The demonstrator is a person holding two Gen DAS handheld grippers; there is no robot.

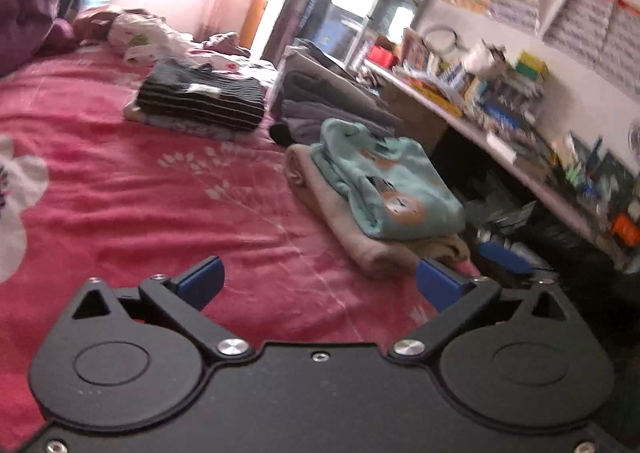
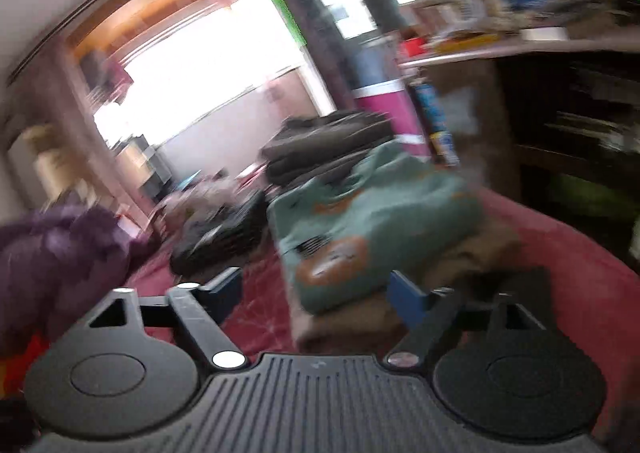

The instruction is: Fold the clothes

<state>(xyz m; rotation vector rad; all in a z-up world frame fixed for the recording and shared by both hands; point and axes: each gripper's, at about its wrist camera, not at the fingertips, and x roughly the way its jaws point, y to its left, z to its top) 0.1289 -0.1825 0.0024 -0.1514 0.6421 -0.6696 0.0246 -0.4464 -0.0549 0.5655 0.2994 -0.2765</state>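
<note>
A folded teal garment with orange animal prints lies on top of a folded beige one at the right edge of a pink bed. My left gripper is wide open over the bedspread just in front of this stack, with nothing between its blue pads. In the blurred right wrist view the same teal garment and the beige one sit right ahead of my right gripper, which is open and holds nothing.
A folded dark striped stack and grey folded clothes lie farther back on the bed, with loose laundry behind. A purple quilt sits at the left. A cluttered shelf runs along the right of the bed.
</note>
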